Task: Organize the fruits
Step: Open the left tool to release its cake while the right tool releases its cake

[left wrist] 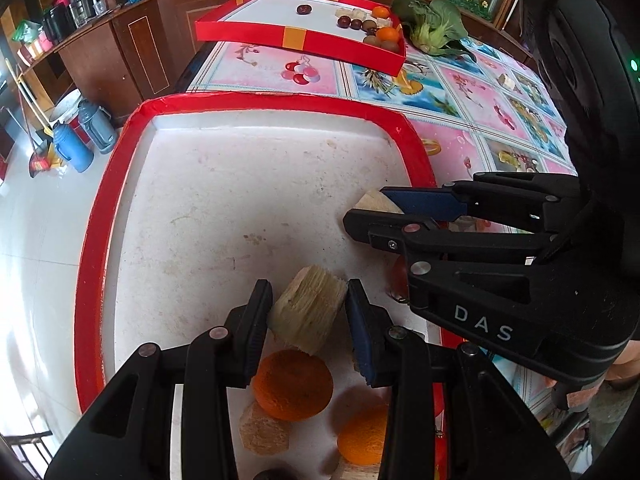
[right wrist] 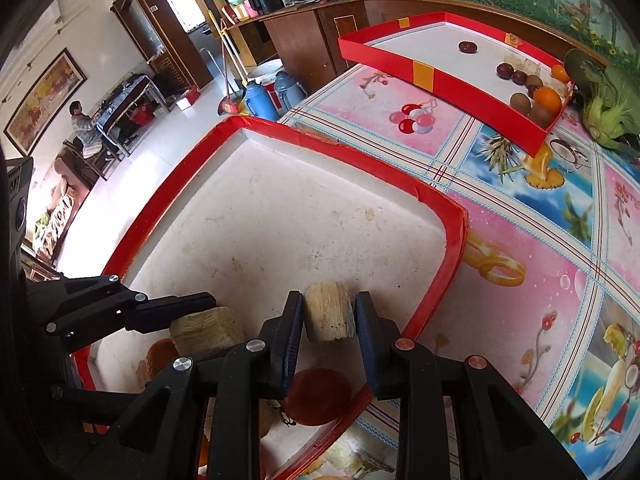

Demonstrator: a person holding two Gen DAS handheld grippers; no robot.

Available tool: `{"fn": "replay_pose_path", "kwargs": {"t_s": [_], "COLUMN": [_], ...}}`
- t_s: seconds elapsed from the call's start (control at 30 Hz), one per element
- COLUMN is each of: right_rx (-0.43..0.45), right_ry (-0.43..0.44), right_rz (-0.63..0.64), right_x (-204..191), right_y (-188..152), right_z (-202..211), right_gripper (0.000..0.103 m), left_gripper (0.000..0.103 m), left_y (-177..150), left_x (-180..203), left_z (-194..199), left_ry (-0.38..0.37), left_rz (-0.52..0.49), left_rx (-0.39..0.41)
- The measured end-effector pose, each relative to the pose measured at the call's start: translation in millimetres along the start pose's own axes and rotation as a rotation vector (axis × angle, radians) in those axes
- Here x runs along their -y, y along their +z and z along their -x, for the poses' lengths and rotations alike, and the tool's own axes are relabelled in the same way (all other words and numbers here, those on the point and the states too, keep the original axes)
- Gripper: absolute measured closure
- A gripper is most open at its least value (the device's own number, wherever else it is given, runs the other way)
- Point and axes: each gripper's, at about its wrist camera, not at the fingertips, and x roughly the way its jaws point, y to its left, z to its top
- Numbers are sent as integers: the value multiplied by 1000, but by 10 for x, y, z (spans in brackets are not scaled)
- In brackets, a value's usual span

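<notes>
Near red-rimmed tray point(left wrist: 100, 216) with a scuffed white floor, set on a table under a fruit-patterned cloth point(right wrist: 520, 240). Left gripper point(left wrist: 308, 312) tilted steeply down over the tray's near part, jaws narrow and pressed on both sides of a pale fibrous sugarcane chunk point(left wrist: 306, 314). Right gripper point(right wrist: 329, 320) likewise angled down near the tray's right rim, jaws nearly together and clamped on a second sugarcane piece point(right wrist: 330, 312), seen from the left wrist as a cut end point(left wrist: 378, 202) between the blue pads. Below the left gripper, on the tray floor: an orange point(left wrist: 294, 384), a second orange point(left wrist: 360, 436) partly behind a finger, and a tan sugarcane stub point(left wrist: 264, 430) touching the first orange. Under the right gripper, one more orange point(right wrist: 320, 396) close to the tray's near rim. Far red tray point(left wrist: 248, 36) well apart at the table's back, holding dark round fruits point(left wrist: 304, 9), small oranges point(left wrist: 388, 34), brown kiwi-like fruits point(right wrist: 522, 102) and pale cut pieces point(right wrist: 528, 66) gathered toward its right end. Leafy green vegetable point(left wrist: 434, 28) just beside that tray's right corner. One loose pale piece point(left wrist: 506, 80) on the cloth, further right. Blue flasks point(left wrist: 76, 148) on the floor at left.
</notes>
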Motion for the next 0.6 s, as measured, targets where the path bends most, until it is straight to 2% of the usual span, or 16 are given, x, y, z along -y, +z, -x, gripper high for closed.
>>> {"fn": "replay_pose_path", "kwargs": {"t_s": [0.17,0.27,0.5,0.57,0.6], "right_rx": [-6,1,34,44,51], "right_ry": [22,11,19,17,18], "right_rz": [-28,-27,-65,-76,-81], "right_x": [20,5,51,63,65], "right_y": [3,1,-44,-68,-88], "right_z": [29,94,351,435,487], "right_gripper": [72,68,55,54,51], "left_gripper": [68,67,67,64,59], "left_y": [-14,-20,-68,-91,-102], "left_x": [14,22,75,94,101], "left_z": [7,21,139,195,225], "left_ry": [-6,-25,-10,-3,-4], "left_rz": [8,18,14,9,8], "left_rx": [-12,-25,-17,-11,-8]}}
